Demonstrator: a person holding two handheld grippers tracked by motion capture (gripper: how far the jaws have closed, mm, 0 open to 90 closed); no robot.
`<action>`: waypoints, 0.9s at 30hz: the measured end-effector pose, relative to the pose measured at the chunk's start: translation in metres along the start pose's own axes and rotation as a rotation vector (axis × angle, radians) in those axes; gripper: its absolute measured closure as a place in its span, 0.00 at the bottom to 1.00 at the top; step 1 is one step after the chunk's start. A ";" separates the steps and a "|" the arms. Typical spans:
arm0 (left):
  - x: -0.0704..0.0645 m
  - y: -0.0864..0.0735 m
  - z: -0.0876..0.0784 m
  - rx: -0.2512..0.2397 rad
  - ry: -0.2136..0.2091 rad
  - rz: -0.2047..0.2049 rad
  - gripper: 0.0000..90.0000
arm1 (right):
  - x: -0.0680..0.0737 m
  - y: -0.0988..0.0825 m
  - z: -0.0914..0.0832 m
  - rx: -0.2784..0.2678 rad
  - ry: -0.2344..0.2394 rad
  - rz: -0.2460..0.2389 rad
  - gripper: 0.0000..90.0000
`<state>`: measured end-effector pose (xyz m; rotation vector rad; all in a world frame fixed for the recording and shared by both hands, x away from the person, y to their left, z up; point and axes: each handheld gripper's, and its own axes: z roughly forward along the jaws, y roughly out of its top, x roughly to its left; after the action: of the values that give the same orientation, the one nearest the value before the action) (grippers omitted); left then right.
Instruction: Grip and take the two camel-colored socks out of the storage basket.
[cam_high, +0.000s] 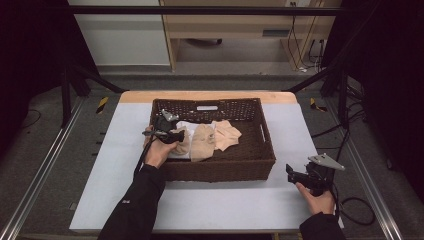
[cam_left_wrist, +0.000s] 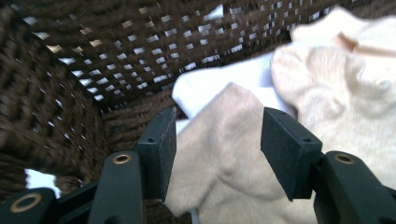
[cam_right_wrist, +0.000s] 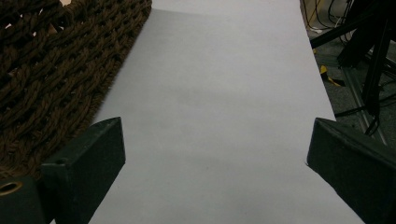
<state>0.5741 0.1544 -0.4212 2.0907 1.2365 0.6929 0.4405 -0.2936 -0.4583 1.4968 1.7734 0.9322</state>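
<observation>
Left gripper (cam_left_wrist: 217, 156) is down inside the dark brown woven wicker basket (cam_high: 260, 155), at its left end. Jaws stand apart with a fold of the beige knitted sock (cam_left_wrist: 224, 154) lying between the pads; the cloth nears the left pad, but I cannot tell whether it touches, and a gap shows at the right pad. A white cloth (cam_left_wrist: 210, 86) lies behind the sock. Right gripper (cam_right_wrist: 215, 163) rests wide open over the pale grey table sheet (cam_right_wrist: 224, 93), right of the basket, with nothing between its jaws.
</observation>
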 end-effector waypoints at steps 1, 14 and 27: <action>0.000 0.000 0.000 -0.002 -0.003 0.000 0.50 | 0.000 0.000 0.001 0.000 0.002 -0.001 0.05; 0.002 -0.003 0.007 0.067 -0.004 -0.012 0.55 | 0.001 -0.001 0.002 0.012 0.005 -0.005 0.05; 0.002 -0.004 0.009 0.154 -0.025 -0.030 0.87 | 0.001 -0.001 0.001 0.013 0.004 -0.004 0.05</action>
<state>0.5789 0.1551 -0.4303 2.1935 1.3421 0.5726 0.4409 -0.2923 -0.4597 1.5005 1.7881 0.9244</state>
